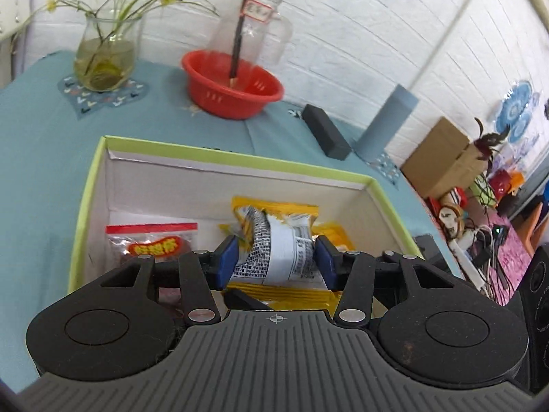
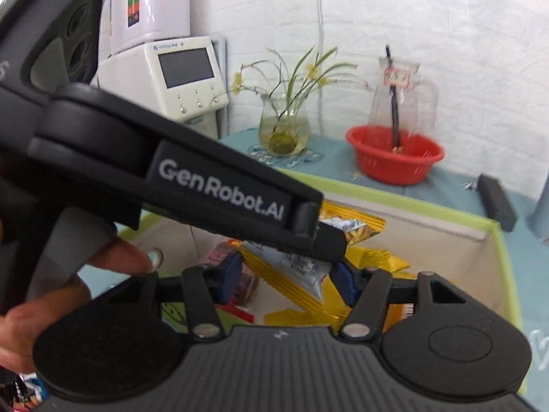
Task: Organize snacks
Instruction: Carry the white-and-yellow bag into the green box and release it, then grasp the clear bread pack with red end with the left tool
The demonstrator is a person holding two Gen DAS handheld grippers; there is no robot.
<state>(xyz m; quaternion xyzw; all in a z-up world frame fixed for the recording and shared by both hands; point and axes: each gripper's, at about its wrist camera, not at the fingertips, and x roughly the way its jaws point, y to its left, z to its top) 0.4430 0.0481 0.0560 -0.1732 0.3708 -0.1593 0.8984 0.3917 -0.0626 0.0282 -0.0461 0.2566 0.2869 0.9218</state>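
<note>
I am reading this as the drop-off step: the left gripper (image 1: 274, 257) is holding a yellow-and-white snack packet (image 1: 278, 247) over the open green-rimmed box (image 1: 236, 164), its blue pads (image 1: 226, 257) pressing the packet's crumpled middle from both sides. The right gripper (image 2: 286, 274) is hovering over the same box with its jaws set fairly narrow around a corner of that packet, or one like it; I cannot tell whether its pads are actually touching. The left tool is crossing the right wrist view diagonally, pointing down into the box, a hand (image 2: 51, 295) wrapped on its grip. More yellow packets (image 2: 374, 257) and a red-sealed bag (image 1: 154, 243) are lying on the box floor. Next, I judge, I should be lowering the packet toward a free patch and easing the jaws apart, keeping the two tools from knocking together.
</note>
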